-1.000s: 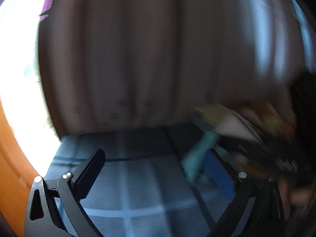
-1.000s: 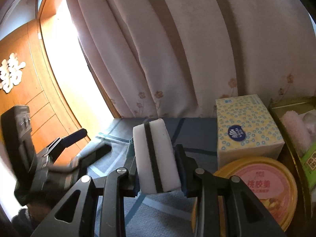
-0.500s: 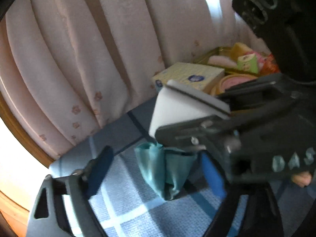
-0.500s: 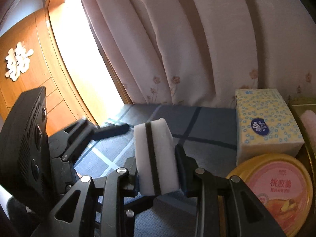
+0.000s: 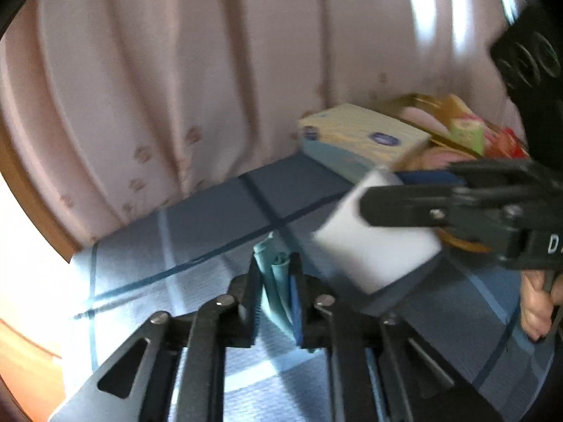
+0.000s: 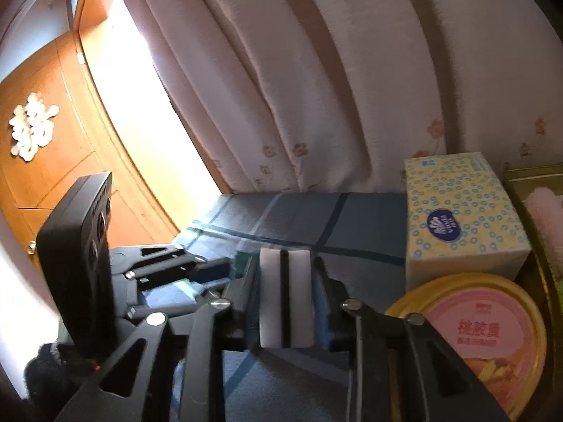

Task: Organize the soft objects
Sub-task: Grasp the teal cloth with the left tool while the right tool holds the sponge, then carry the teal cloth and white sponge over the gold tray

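The left claw [image 5: 275, 288] has just been closing, and its pads now pinch a folded teal cloth [image 5: 272, 274] that rises from the blue checked table [image 5: 211, 218], a good way in front of the tissue box [image 5: 362, 140]. The right claw [image 6: 285, 304] is clamped on a white sponge [image 6: 285, 299] with a dark middle layer, held off the table just beside the cloth, on the tissue-box side. In the left wrist view the sponge [image 5: 376, 246] hangs between the cloth and the tissue box.

Behind the tissue box, against the pink curtain [image 6: 316, 88], stands a gold tray [image 5: 422, 102] that already carries a rolled pink item and some packets; what exactly they are cannot be made out. A round lidded tub [image 6: 489, 334] sits just in front of the tissue box.

Judged from this, the task is partway: both soft things are gripped, but neither has reached a resting place. What is left appears to be carrying cloth and sponge toward the tray near the tissue box and setting them down neatly; whether other soft things wait elsewhere is not visible.
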